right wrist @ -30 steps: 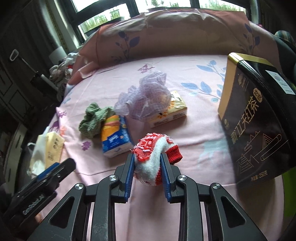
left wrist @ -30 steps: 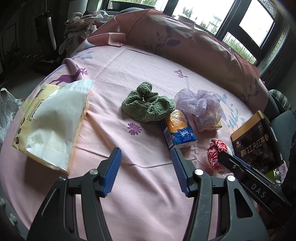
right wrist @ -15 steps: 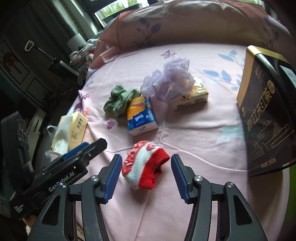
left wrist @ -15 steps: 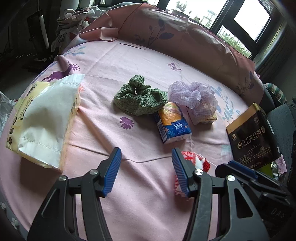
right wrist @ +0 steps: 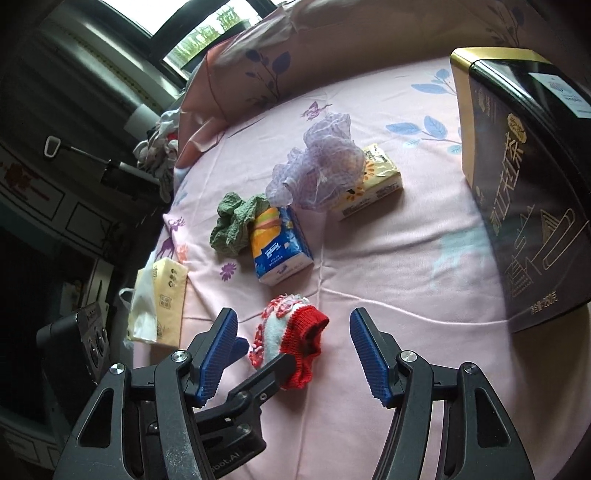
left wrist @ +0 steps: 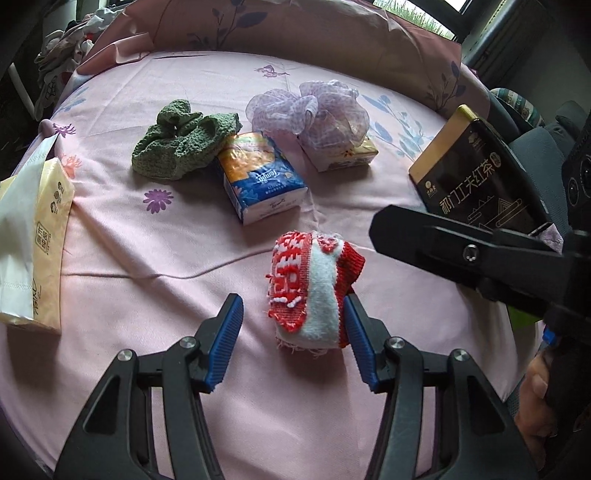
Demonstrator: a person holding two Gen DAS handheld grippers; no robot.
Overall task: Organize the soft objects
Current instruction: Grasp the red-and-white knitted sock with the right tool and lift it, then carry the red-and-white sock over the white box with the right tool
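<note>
A red and white knitted sock (left wrist: 314, 288) lies on the pink bed sheet (left wrist: 177, 369); it also shows in the right wrist view (right wrist: 291, 339). My left gripper (left wrist: 293, 341) is open, its blue pads on either side of the sock, the right pad touching it. My right gripper (right wrist: 293, 350) is open and empty, just behind the sock. A green knitted cloth (left wrist: 181, 144), a purple mesh pouf (left wrist: 314, 110) and a blue tissue pack (left wrist: 260, 182) lie farther back.
A yellow tissue pack (left wrist: 343, 155) sits under the pouf. A large cream tissue pack (left wrist: 29, 240) lies at the left edge. A black tea box (left wrist: 476, 173) stands at the right. A pink pillow (left wrist: 295, 29) lines the far edge.
My right gripper opened, let the sock go onto the sheet and drew back. My left gripper moved right and forward until its pads came around the sock.
</note>
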